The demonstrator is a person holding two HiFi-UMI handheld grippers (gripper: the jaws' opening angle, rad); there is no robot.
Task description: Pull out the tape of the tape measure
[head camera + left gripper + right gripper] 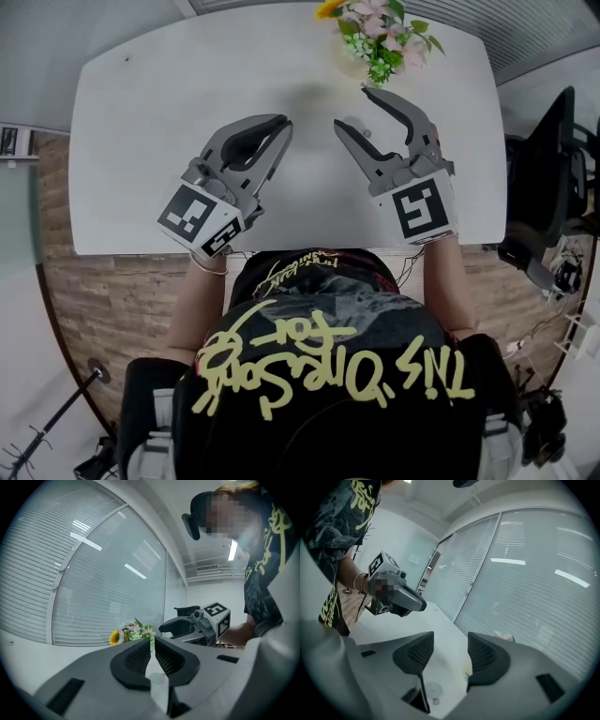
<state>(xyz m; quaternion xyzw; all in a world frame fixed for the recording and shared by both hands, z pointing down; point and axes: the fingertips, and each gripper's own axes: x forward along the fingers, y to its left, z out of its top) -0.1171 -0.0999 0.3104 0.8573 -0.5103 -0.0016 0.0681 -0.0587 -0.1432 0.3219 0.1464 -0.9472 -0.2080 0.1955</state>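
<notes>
between the right jaws: nothing is being held. the right gripper [450, 641] is standing about half open, and only bare table is showing through the gap.
right gripper pose: it is hanging off the table [141, 141] and tipping slightly downward.
left gripper [151, 641]: its jaws are sitting all but closed, tips meeting, with nothing visibly caught between them. it is pointing level, near the right gripper.
tape measure [432, 688]: i am taking the small white round case lying flat on the table under the right gripper to be it. in the head view it is showing only as a pale round shape just beside the tip of one right jaw.
tab [436, 701]: a tiny piece seems to be sticking out at the case's near edge, though it is too small to be sure.
handling: the case is looking light, hard and smooth, so it will probably be sliding across the table if the tape alone is pulled. the tape itself is likely thin and bendy.
where to hold: one gripper should be pinching the case across its rim while the other is taking the tab squarely, then drawing straight away along the table.
risk: a shallow bite on so small a tab may be slipping off.
flowers [380, 33]: they are standing at the table's far edge, near the right gripper.
</notes>
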